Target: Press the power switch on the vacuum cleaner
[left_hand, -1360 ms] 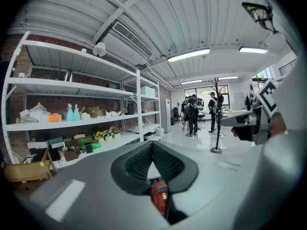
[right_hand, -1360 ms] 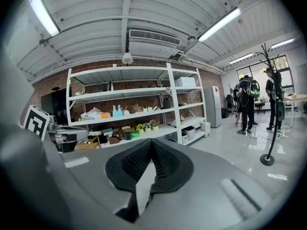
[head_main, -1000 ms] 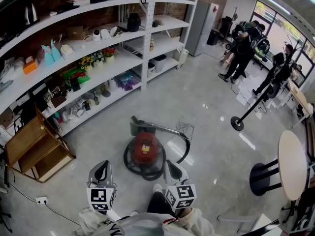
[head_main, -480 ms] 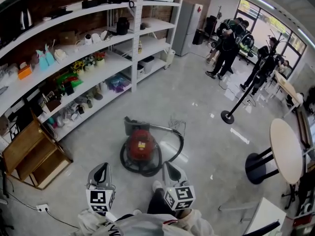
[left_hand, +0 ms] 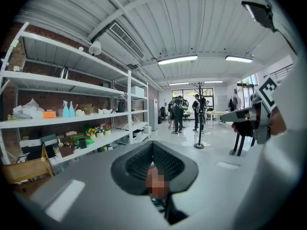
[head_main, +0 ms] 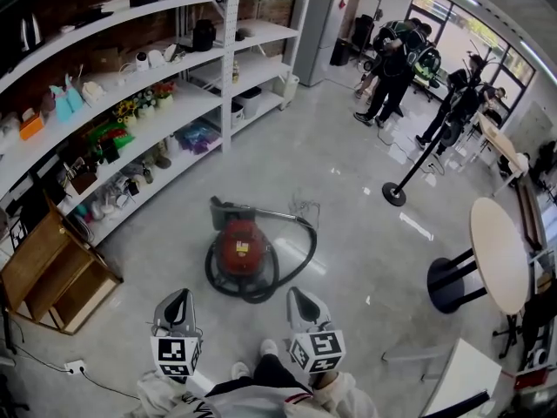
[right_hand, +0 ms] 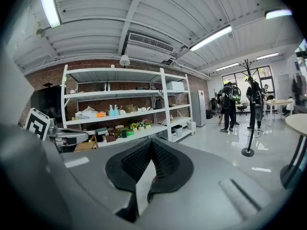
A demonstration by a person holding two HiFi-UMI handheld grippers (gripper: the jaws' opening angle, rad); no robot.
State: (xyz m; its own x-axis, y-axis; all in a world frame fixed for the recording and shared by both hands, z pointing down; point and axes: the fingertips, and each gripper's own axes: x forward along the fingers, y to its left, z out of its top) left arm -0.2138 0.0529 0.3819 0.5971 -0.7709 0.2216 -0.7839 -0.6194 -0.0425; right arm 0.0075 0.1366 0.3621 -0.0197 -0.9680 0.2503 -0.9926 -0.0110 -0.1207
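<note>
The red vacuum cleaner (head_main: 241,249) sits on the grey floor, ringed by its black hose (head_main: 287,255), with a dark floor head (head_main: 223,212) behind it. My left gripper (head_main: 177,303) and right gripper (head_main: 301,303) are held side by side low in the head view, short of the vacuum and well apart from it. Both are shut with nothing in them. The left gripper view shows the left gripper (left_hand: 153,164) with its jaws together, and the right gripper view shows the right gripper (right_hand: 151,163) likewise. Both of those views look out level across the room, and neither shows the vacuum.
Long white shelves (head_main: 130,103) loaded with small items run along the left. A wooden crate (head_main: 52,273) stands at their near end. A round table (head_main: 500,255) is on the right, a pole stand (head_main: 393,194) beyond the vacuum, and several people (head_main: 387,55) at the back.
The vacuum now lies farther up and left in the head view, at a greater distance from both grippers. The grippers keep their places in the frame and stay shut.
</note>
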